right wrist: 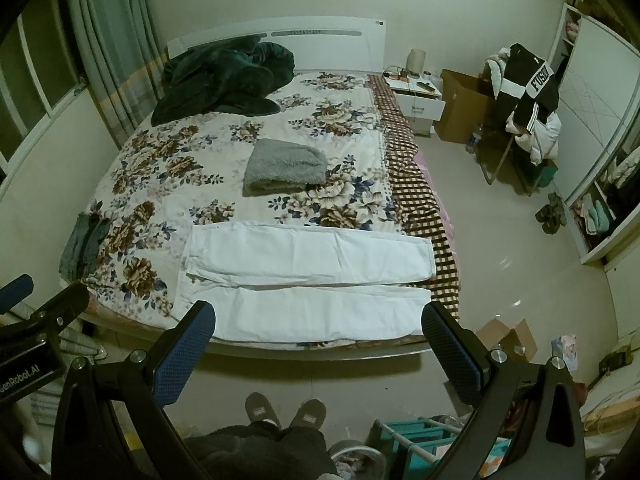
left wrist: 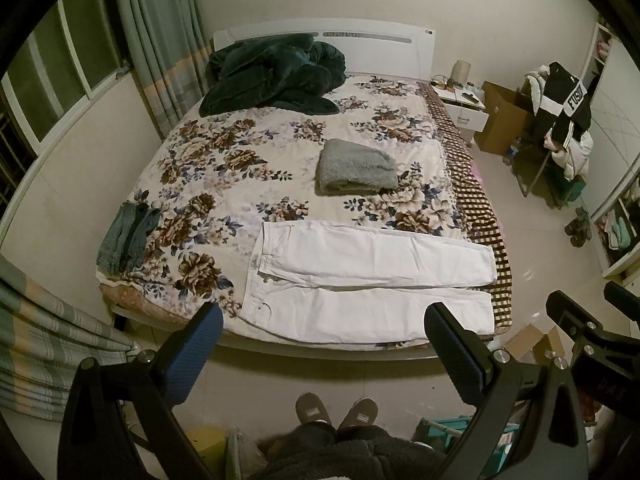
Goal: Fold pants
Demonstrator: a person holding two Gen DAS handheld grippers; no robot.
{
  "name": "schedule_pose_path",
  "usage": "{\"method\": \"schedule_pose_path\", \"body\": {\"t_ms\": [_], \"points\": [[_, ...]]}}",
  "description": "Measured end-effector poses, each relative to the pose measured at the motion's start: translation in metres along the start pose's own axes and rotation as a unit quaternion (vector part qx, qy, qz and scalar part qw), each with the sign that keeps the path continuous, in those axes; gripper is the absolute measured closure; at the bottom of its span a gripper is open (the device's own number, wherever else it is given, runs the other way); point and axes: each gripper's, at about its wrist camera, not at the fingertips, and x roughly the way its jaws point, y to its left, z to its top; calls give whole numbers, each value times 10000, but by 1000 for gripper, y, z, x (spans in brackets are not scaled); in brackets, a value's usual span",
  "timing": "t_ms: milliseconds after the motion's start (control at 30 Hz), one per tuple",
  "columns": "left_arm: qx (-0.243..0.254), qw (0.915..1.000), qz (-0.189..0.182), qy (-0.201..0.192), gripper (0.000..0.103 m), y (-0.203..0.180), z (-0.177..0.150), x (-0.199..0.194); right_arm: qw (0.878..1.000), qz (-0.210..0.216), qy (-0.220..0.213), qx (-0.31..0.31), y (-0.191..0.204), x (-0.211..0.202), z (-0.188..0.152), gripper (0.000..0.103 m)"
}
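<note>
**White pants flat on the bed, both grippers held back and spread**

White cotton pants [left wrist: 360, 280] lie flat along the near edge of the floral-print bedspread [left wrist: 240, 160] in the left wrist view, waistband to the left and the two legs running to the right side by side, the cuffs reaching the brown-and-cream checked blanket [left wrist: 476, 184] at the bed's right side. The left gripper [left wrist: 324, 320] hangs above the floor in front of the bed, its blue-padded fingers [left wrist: 192, 352] spread wide with nothing between them and clear of the cloth. The right gripper [left wrist: 592, 320] shows at the right edge of this view, but I cannot tell its state from here. Behind the pants sits a folded grey fleece garment [left wrist: 356, 168], well apart from them; a folded grey-green garment [left wrist: 128, 236] rests at the left edge of the bed, and a dark green plush blanket [left wrist: 276, 72] is heaped against the white headboard [left wrist: 380, 44]. Two grey slippers [left wrist: 336, 410] point toward the bed.

From the right wrist view, the pants [right wrist: 308, 280] lie the same way, near the bed's front edge. The right gripper [right wrist: 320, 320] is held short of the bed, its fingers [right wrist: 452, 356] wide apart and empty, touching nothing. The grey fleece garment [right wrist: 284, 168] lies beyond the pants. A white nightstand [right wrist: 420, 100] stands beside the bed, with a brown cardboard box [right wrist: 460, 100] just beside it.
</note>
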Motion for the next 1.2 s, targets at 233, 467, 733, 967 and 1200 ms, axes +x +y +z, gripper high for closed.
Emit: {"method": "schedule_pose_path", "body": {"t_ms": [233,467,733,967,1200], "points": [[-8,10000,3,-26,0,2,1,-2,10000,18,-29,-7,-1,-5,0,0],[7,10000,26,-73,0,-4,19,-20,10000,18,-30,17,0,-5,0,0],[12,9999,31,-95,0,-5,16,-21,10000,35,-42,19,-1,-8,0,0],[7,9999,33,-102,0,-5,17,-24,10000,40,-55,28,0,-8,-2,0],[5,9999,43,-129,0,-6,16,-25,10000,62,-63,17,9,-18,4,0]]}}
